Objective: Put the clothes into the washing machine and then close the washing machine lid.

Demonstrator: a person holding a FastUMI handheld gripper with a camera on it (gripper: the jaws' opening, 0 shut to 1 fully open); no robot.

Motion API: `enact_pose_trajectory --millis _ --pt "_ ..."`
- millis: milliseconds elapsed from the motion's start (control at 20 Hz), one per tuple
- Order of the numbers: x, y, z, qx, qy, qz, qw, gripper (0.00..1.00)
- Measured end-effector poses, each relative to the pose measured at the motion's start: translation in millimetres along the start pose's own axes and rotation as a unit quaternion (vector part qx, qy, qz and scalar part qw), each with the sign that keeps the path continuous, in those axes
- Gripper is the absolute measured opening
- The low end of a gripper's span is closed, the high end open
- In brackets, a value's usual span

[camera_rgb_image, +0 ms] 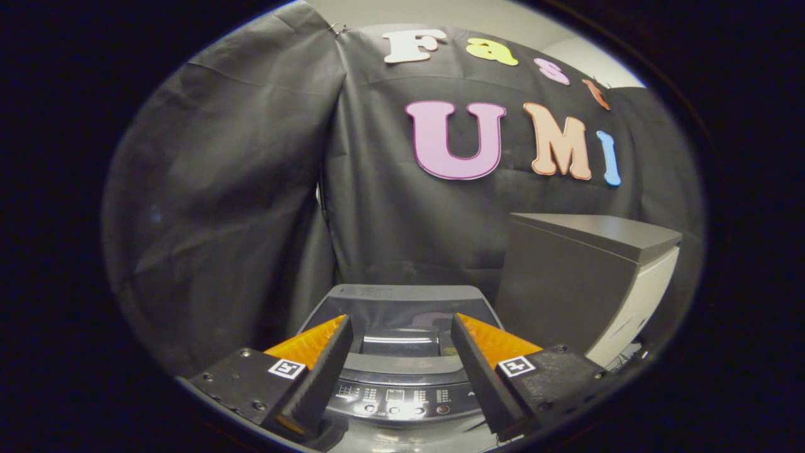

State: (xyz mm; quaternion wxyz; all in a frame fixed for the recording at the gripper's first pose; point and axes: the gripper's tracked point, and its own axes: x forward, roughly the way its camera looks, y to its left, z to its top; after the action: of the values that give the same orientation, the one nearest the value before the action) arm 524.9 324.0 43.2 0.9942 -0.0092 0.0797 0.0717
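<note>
Gripper view, hand-held gripper (399, 333) held with fingers spread apart and nothing between them, washing machine (396, 302) seen just ahead and below, its lid (402, 314) and control panel (395, 397) framed between the fingers, grey cabinet (585, 277) stood beside it.

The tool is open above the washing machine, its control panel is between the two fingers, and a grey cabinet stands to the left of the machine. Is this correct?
Not quite. In the gripper view the grey cabinet stands to the right of the washing machine, not left. The rest holds: the tool is open, with the control panel between its fingers.
</note>
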Motion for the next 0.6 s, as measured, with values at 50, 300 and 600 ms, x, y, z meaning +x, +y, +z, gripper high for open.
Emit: enact_pose_trajectory --millis 50,300,600 --pt "-1 0 2 0.003 -0.006 0.001 1.000 0.96" --pt "-6 -9 9 0.013 -0.030 -0.016 0.999 0.96" --pt "-10 -17 20 0.035 -0.070 -0.026 0.997 0.96"
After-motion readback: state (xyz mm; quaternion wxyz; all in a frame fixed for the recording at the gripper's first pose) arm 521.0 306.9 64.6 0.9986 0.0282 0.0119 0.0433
